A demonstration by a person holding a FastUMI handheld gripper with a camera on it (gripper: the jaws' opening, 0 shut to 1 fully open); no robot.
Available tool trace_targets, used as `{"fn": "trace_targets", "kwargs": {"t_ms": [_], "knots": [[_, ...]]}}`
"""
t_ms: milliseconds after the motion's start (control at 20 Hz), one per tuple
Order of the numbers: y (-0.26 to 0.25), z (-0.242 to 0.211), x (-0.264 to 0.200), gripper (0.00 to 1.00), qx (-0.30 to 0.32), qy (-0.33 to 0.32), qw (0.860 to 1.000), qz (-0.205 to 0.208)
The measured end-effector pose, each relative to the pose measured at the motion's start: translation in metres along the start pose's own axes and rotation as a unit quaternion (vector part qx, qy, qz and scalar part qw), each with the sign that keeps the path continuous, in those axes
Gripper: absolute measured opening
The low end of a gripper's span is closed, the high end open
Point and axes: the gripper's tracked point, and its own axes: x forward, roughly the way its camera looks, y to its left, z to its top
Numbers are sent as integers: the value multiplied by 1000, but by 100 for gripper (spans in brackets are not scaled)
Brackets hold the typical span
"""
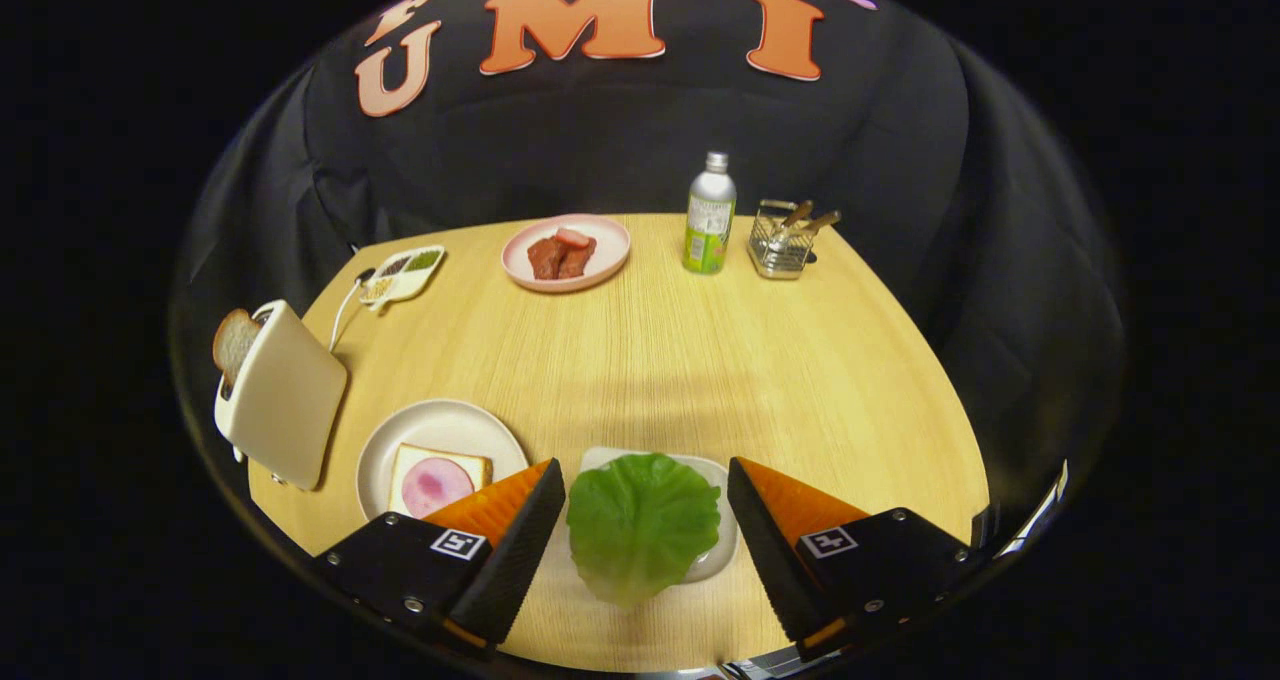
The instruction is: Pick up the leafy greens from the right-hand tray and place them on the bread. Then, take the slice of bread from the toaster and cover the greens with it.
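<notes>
No writing can be made out here: the bottle (709,216) at the far side of the counter (700,360) wears a green and white label too small to read, and each finger of the tongs (640,495) carries a small square black-and-white marker. The tongs stand wide apart, touching nothing, and the leafy greens (640,520) lie between the two fingers, a single broad crinkled leaf on a small pale tray (722,550) whose rim shows on the leaf's right side and beyond it. Just left of that, partly behind the left finger, a round cream plate (430,435) holds a square slice of bread (408,468) topped with a round pink slice of meat (437,485). Farther left stands a cream, smooth-sided toaster (285,395), tilted in this view, with a browned slice of toast (232,342) poking out of its slot and a white cord (345,310) trailing away behind it. Beyond the toaster a small divided dish (403,274) holds dark, green and pale contents in separate compartments. At the back a pink plate (566,252) carries reddish chunks of meat (561,255), and right of the bottle a wire basket (782,242) holds utensils with brown handles. The counter is light wood with a fine straight grain.
</notes>
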Motion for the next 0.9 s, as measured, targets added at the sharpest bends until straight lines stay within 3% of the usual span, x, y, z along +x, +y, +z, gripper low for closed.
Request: {"fn": "trace_targets", "kwargs": {"t_ms": [350,900], "knots": [[5,-49,47,95,-7,98,995,2],[5,-79,75,71,29,163,986,-15]]}}
